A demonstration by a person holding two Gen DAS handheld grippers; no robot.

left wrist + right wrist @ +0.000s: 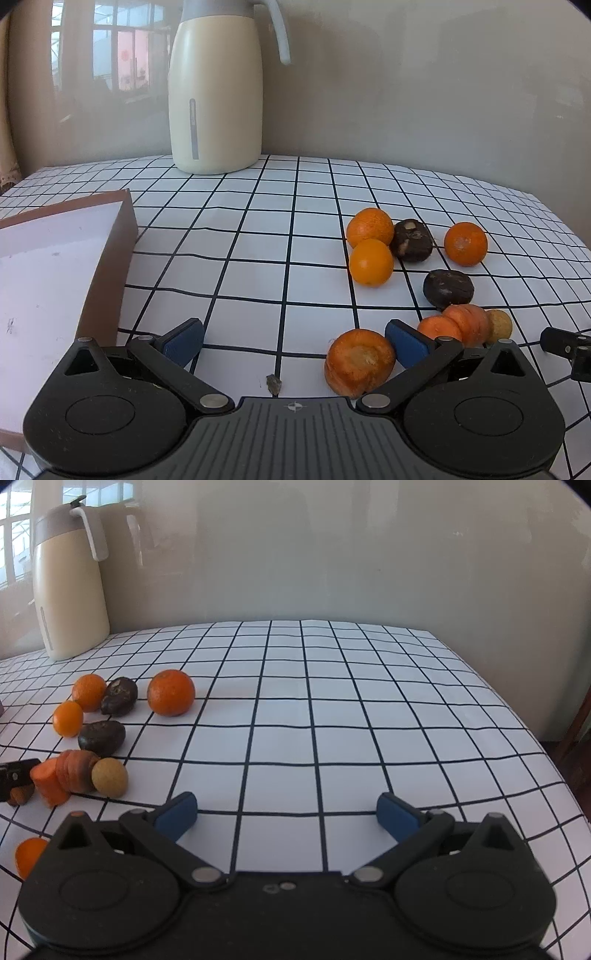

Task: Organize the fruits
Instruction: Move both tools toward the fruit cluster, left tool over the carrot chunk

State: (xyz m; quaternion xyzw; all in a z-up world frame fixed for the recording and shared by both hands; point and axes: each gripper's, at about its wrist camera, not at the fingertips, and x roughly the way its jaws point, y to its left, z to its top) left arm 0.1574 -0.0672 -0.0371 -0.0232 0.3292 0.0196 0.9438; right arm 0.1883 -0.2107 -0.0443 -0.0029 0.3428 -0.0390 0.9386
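Fruits (371, 262) aside, only left wrist shows box (122, 236).

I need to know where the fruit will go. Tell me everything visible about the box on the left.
The box is a shallow open tray, cardboard by its look, with brown outer walls and a pale, nearly white inside bearing a few small dark marks. Nothing lies in the part shown. It rests flat on the checked tablecloth, left of the left claw, partly cut off by the picture's edge.

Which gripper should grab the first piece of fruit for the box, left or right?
Left, probably. The left gripper is open, a carrot chunk lies just inside its right finger, and the box is on its left. The right gripper is open over bare tablecloth, away from the pile.
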